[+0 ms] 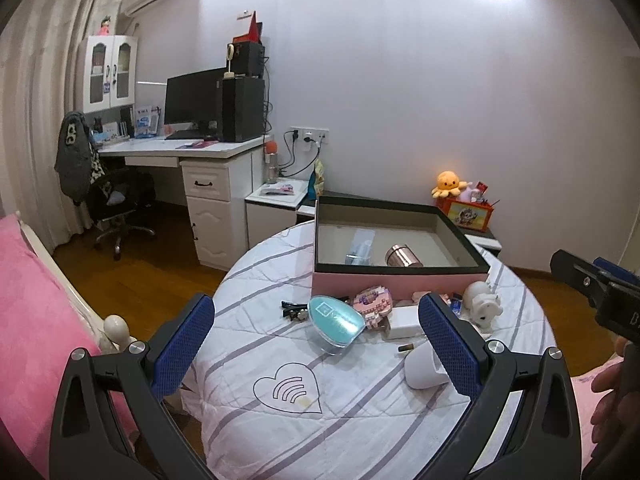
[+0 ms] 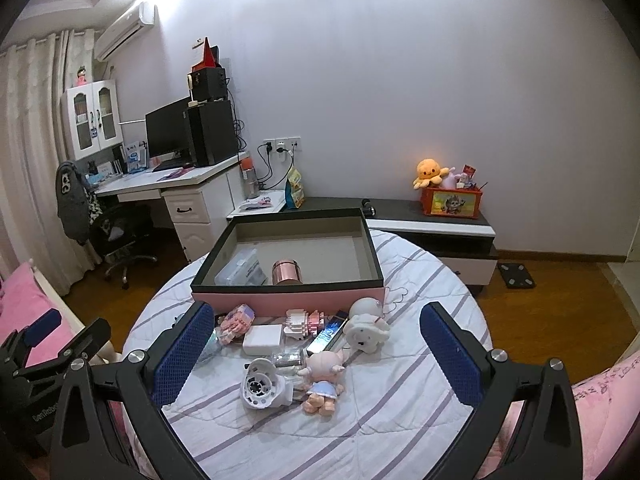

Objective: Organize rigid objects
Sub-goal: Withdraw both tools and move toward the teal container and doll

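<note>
A pink box [image 1: 360,282] [image 2: 288,298] with a black rim sits at the far side of a round quilted table [image 1: 320,420] [image 2: 380,420]. Inside lie a copper tin [image 1: 403,257] [image 2: 286,272] and a clear plastic case [image 1: 360,246] [image 2: 240,272]. In front of the box lie a teal oval case [image 1: 336,314], a pink block toy [image 1: 374,300] [image 2: 236,322], a white charger [image 2: 262,338], a white fan-like device [image 2: 260,386], a doll [image 2: 324,376] and a white figurine [image 1: 484,306] [image 2: 366,326]. My left gripper [image 1: 316,354] and right gripper [image 2: 320,354] both stand open above the pile, holding nothing.
A bed with pink cover [image 1: 32,320] lies at the left. A desk [image 1: 192,148] with monitor and chair [image 1: 116,204] stands behind. A low cabinet [image 2: 432,220] carries an orange toy box [image 2: 452,200]. A hand [image 1: 612,396] shows at the right edge.
</note>
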A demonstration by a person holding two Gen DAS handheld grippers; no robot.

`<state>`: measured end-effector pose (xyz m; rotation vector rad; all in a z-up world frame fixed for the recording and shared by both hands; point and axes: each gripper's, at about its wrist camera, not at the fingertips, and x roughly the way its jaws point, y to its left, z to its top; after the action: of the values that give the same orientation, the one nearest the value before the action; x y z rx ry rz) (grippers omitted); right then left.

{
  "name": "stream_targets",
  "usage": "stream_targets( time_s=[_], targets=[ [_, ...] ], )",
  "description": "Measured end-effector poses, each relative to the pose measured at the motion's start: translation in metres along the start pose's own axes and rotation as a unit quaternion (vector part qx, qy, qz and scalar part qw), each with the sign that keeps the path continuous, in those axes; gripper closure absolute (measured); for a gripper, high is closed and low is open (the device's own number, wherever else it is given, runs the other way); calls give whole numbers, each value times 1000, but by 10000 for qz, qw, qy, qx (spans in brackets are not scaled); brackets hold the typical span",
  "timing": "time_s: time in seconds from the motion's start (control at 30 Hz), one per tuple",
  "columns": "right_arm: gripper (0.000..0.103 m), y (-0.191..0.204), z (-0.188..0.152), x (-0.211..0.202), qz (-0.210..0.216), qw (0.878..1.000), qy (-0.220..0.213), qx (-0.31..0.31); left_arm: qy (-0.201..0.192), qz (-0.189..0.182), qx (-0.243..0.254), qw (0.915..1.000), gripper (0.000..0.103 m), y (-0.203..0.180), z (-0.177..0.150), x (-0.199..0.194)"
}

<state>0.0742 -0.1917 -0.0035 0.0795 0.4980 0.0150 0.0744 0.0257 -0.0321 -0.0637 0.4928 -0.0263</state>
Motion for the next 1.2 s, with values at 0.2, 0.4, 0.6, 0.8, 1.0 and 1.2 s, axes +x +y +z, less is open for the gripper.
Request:
stream_targets(
  time_s=[0.2,0.4,0.6,0.8,1.0,1.2],
  targets=[
    [0,-11,-4,14,-24,9998,151,128,166,35,23,9999,0,-2,-3,15],
    [0,-24,-13,31,-175,9990,383,139,512,19,56,9987,0,-5,-15,40],
    [0,-37,-40,69,-350,9931,1109,151,918,11,66,9958,0,-6,-32,66],
    [0,-33,-58,99,-229,9875,1556,13,1168,-9,91,9931,0,-8,-43,88],
    [3,-31,-66,123,-76,9826,1853,-35,1335,10,75,9910,0,-8,-47,106],
    [8,-27,-74,141,12,9776,2103,-121,1493,-23,136,9887,0,-10,-49,126]
  ],
)
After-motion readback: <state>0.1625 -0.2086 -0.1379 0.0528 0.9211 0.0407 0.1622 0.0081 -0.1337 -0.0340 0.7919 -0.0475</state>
